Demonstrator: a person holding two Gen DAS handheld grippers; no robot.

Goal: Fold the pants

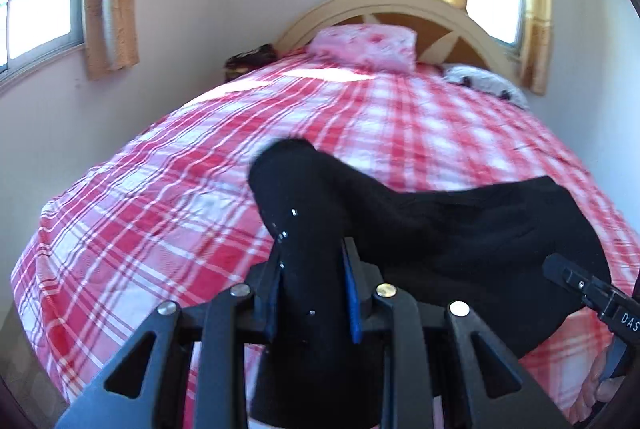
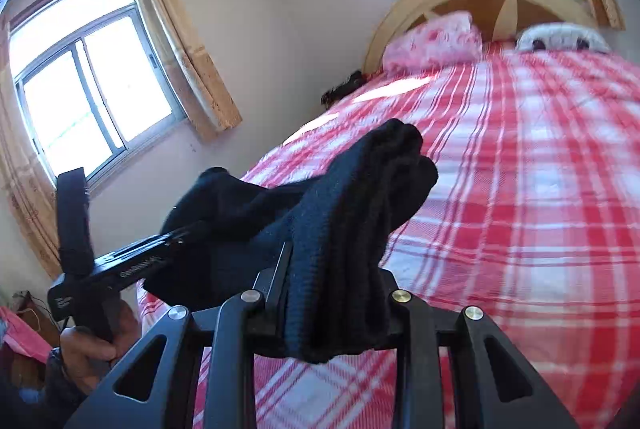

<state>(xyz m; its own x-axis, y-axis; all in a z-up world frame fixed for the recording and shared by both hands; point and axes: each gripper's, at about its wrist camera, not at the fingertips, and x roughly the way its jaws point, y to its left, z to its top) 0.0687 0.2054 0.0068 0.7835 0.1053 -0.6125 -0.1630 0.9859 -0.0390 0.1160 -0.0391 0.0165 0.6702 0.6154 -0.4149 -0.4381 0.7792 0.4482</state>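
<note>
The black pants (image 1: 460, 221) hang lifted above the red-and-white plaid bed (image 1: 160, 189), stretched between both grippers. My left gripper (image 1: 314, 281) is shut on one bunched end, its blue pads pressing the cloth from both sides. At the lower right edge of the left wrist view, my right gripper (image 1: 560, 269) reaches into the other end. In the right wrist view, the right gripper (image 2: 336, 269) is shut on a thick fold of the pants (image 2: 360, 197), which hides its pads. The left gripper (image 2: 176, 237) shows at the left, gripped by a hand (image 2: 88, 345).
A pink pillow (image 1: 364, 47) and a white-and-black soft item (image 1: 484, 85) lie by the cream headboard (image 1: 384, 3). A dark bundle (image 1: 250, 61) sits at the bed's far left corner. Walls with curtained windows (image 2: 92, 97) border the bed (image 2: 540, 189).
</note>
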